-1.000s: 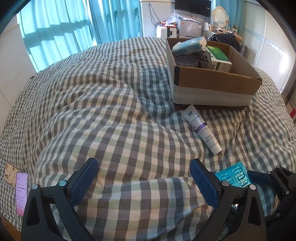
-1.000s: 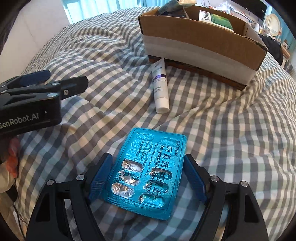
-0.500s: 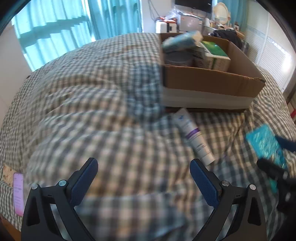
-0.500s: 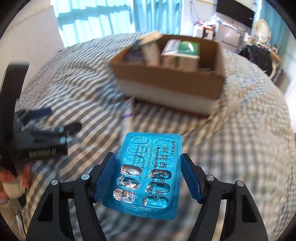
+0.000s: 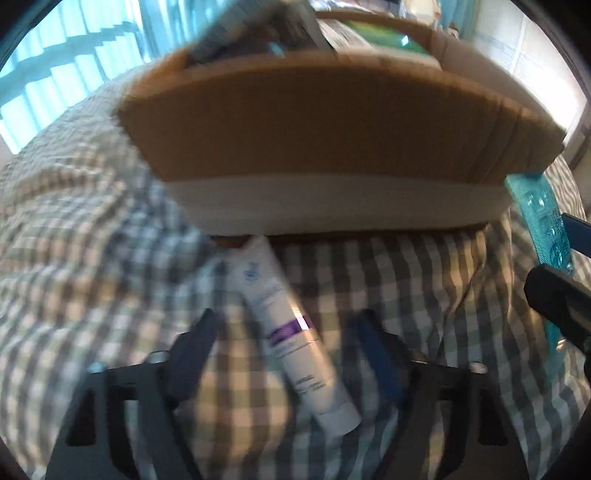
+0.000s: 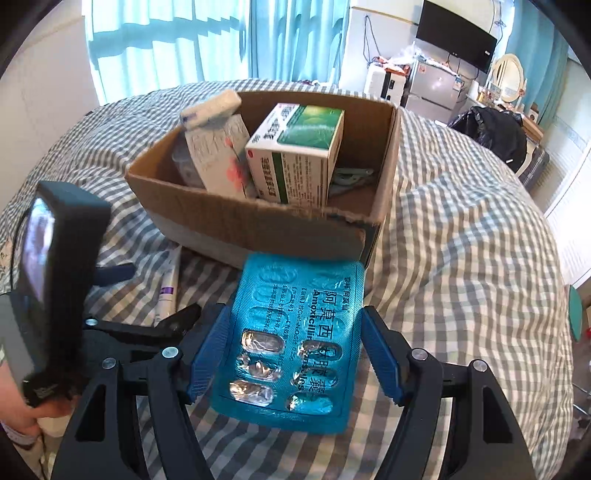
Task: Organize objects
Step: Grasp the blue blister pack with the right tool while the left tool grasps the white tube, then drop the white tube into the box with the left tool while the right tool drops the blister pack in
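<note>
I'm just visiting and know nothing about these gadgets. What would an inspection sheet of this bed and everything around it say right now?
Surface: checked duvet, rumpled, on a bed.
Job's things: cardboard box holding a green medicine box, a white carton and a wrapped pack on top; white tube lying on the duvet in front of the box; blue pill sheet, partly used.
Clutter: nothing seen.
Grippers: right tongs shut on the pill sheet, lifted clear of the duvet; left tongs have just been closing, tube between them, pads not yet pressing it.
Cables: wire hanging down the far wall.
Surroundings: teal curtains, wall television, small fridge, round mirror.
</note>
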### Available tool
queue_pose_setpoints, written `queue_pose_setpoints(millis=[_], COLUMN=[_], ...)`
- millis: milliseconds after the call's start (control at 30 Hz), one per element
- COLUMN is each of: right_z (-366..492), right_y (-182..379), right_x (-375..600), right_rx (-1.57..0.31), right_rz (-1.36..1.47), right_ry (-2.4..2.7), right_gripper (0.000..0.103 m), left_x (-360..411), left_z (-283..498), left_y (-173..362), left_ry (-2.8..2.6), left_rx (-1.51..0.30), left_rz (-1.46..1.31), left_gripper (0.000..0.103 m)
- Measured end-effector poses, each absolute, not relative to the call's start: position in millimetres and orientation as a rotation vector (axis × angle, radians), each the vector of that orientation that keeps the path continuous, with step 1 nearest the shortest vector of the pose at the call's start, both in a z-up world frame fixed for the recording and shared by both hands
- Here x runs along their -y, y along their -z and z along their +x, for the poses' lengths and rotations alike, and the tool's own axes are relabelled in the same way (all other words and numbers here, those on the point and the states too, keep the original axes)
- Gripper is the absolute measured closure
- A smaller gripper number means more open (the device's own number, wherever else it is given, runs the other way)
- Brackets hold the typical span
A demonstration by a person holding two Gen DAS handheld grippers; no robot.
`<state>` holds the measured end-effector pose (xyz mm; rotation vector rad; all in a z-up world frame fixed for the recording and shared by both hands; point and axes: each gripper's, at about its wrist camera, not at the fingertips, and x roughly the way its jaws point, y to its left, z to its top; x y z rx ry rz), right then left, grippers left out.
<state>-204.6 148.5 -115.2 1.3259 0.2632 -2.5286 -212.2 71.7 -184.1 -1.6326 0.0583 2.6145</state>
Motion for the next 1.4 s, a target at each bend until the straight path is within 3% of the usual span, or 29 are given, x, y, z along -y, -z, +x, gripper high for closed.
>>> queue_pose_setpoints(millis=[133,200,267,867,1400], right_z=[-206,-206,-205,-150,-156], right_y=[126,126,126,65,-10], right_x=[-148,-148,-149,-153,-146], right_rx=[-0.244,-0.245,-0.243,-0.256,-0.252], right_rz=[1.341,1.34,1.34,1.231,1.091], right_ry=[2.502,2.502,2.502,2.58,2.641], right_gripper=[0.032,0.032,0.032,0.032,0.032], left_x=[-82,-85,-83,-40,-48], left_z=[-210,-207,-203,-135,-182], left_y=[186,185,183,108,13], left_ry=[-2.575,-2.574,-2.569,-2.642,-2.691], left_rx=[-0.109,-0.144,-0.13,-0.011,-0.045], left_rz=[-1.584,-1.576,-1.572,-1.448,-1.23], left_gripper=[0.069,0.072,0.084,0.085,0.085])
